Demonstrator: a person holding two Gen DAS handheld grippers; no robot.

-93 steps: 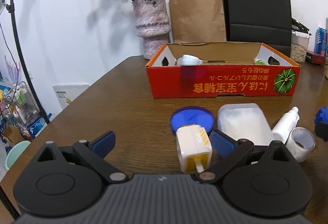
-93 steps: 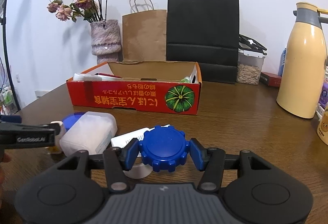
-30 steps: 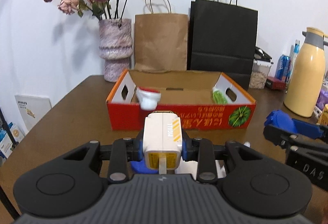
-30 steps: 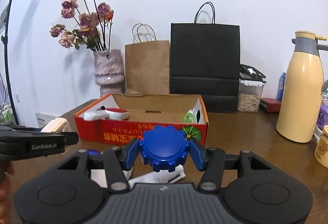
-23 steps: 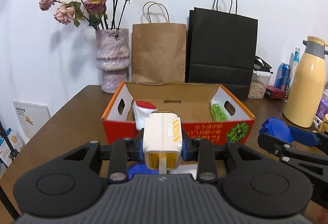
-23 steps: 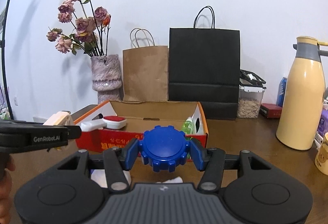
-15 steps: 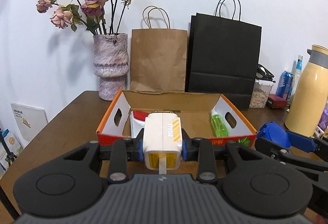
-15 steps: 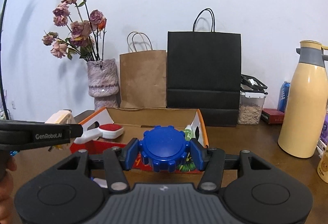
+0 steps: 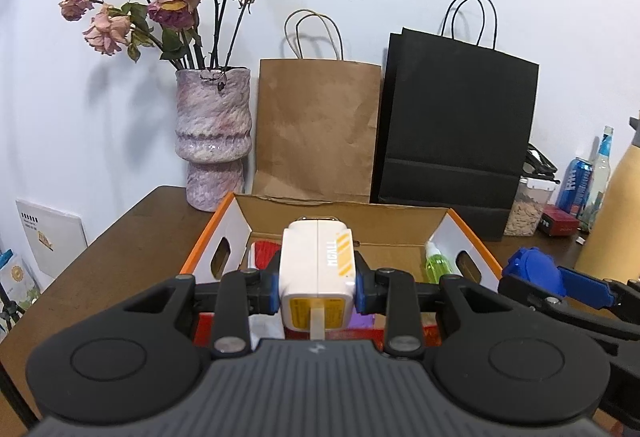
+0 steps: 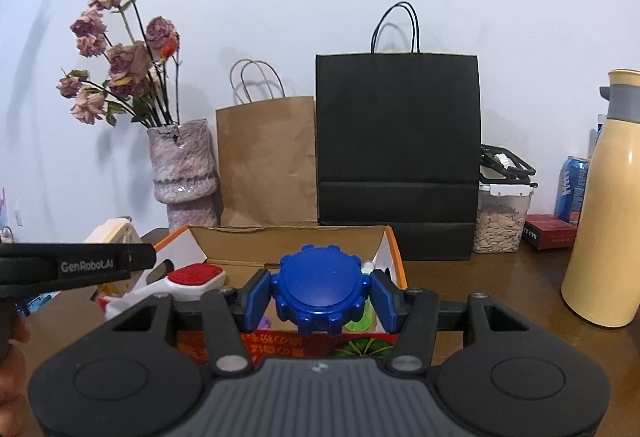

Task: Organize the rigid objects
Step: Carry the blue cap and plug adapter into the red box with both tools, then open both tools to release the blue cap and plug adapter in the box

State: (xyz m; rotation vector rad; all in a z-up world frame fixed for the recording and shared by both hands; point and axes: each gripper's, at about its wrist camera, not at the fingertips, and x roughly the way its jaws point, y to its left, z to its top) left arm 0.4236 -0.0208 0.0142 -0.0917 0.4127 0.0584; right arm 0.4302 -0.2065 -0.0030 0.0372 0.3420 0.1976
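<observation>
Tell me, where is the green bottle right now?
The green bottle lies inside the orange cardboard box, against its right end wall in the left wrist view, just beyond the white charger.

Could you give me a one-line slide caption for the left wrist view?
Left gripper carrying a white charger toward the open orange cardboard box.
</observation>
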